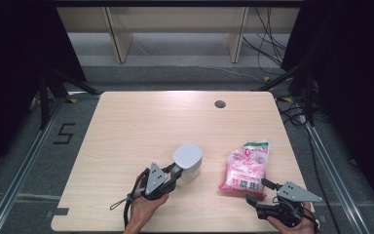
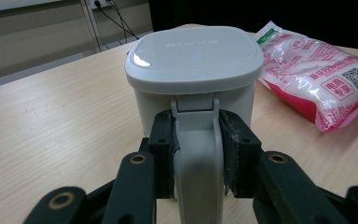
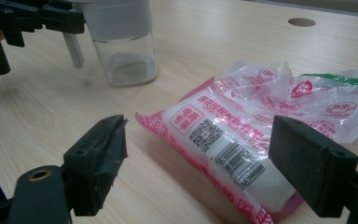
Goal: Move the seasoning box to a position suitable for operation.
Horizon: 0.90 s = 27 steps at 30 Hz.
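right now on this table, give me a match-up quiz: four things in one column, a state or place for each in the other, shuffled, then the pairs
Things
1. left gripper
2. right gripper
3. pink and white sealed bag
4. round hole in the tabletop

States or places
A. lying flat near the right edge
B. open, jaws apart on either side of the bag's end
C. toward the far edge, right of middle
D. shut on the grey handle of the lidded container

Pairs: 1-D, 2-B, 3-A, 4-C

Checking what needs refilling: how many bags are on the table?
1: the pink-and-white bag lies at the table's right side, just ahead of the open right claw, beside the lidded container.
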Motion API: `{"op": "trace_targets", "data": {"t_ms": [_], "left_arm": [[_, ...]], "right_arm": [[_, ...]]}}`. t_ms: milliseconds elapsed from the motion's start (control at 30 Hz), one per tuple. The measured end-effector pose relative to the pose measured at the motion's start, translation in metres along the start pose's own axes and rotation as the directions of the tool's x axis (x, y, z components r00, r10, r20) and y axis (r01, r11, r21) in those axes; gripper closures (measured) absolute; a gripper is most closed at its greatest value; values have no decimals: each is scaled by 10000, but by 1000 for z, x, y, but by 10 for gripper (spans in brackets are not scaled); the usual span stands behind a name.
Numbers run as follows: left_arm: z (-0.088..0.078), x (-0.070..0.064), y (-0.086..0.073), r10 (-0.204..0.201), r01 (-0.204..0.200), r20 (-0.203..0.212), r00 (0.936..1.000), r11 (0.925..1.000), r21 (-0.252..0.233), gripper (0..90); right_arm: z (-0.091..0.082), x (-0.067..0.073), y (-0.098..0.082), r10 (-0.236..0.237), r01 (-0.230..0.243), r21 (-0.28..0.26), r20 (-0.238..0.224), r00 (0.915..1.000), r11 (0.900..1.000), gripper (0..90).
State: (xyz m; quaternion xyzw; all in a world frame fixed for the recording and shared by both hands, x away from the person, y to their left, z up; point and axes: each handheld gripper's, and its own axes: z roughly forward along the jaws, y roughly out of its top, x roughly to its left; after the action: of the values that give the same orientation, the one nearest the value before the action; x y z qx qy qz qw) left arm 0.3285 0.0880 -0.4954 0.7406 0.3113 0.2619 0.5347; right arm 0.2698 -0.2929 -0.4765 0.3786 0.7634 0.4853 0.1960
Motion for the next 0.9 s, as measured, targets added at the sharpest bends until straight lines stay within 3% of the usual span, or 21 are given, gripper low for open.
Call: {"op": "trace_targets", "data": {"t_ms": [67, 133, 167, 200, 367, 433, 500, 533, 600, 633, 667, 700, 867, 900], "left_arm": [[3, 1, 1, -67, 67, 11, 10000, 10000, 52, 680], [7, 4, 2, 59, -59, 28, 10000, 10000, 24, 680], [9, 6, 3, 199, -199, 31, 9998, 9998, 88, 680], [11, 5, 3, -6, 6, 37, 10000, 10000, 5, 680], [21, 12, 7, 0, -1, 34, 10000, 9999, 125, 680], [26, 14, 8, -12, 12, 19, 10000, 10000, 62, 680], [30, 17, 10, -137, 137, 36, 9999, 9999, 67, 680], [33, 21, 10, -356, 356, 256, 9990, 9994, -3, 679], [34, 22, 10, -541, 541, 190, 9984, 9985, 42, 678], [35, 24, 10, -398, 399, 248, 9989, 9992, -14, 678], [35, 25, 9, -404, 404, 302, 9987, 9992, -13, 673], [35, 26, 9, -532, 533, 245, 9983, 9986, -44, 665], [33, 34, 5, -655, 655, 33, 9978, 9978, 89, 628], [32, 36, 4, -427, 434, -213, 9989, 9985, 339, 624]], "right_arm": [[1, -1, 0, -132, 133, -179, 42, 9999, 9998, 202], [0, 2, 0, 314, -315, -34, -102, 9995, 9995, 202], [0, 1, 0, 226, -227, -117, -61, 9997, 9997, 202], [0, 2, -1, 335, -335, -63, -45, 9994, 9994, 202], [-1, 1, 0, 170, -168, -166, 124, 9998, 9997, 212], [-2, 2, 0, 360, -360, -128, 35, 9993, 9993, 212], [0, 0, 0, 187, -188, -206, -41, 9998, 9996, 211], [-1, 0, 0, 171, -171, -182, -10, 9999, 9997, 212], [-1, 0, 0, 198, -197, -180, 17, 9998, 9996, 212], [-1, -1, 0, 72, -72, -199, 2, 10000, 9998, 212], [-1, 1, 0, 315, -316, -140, -34, 9995, 9994, 212], [-1, -1, 0, 67, -68, -247, -12, 10000, 9997, 212], [-2, 2, 0, 301, -302, -124, -37, 9995, 9995, 212], [-2, 2, 0, 295, -295, -124, -39, 9996, 9995, 212]]}}
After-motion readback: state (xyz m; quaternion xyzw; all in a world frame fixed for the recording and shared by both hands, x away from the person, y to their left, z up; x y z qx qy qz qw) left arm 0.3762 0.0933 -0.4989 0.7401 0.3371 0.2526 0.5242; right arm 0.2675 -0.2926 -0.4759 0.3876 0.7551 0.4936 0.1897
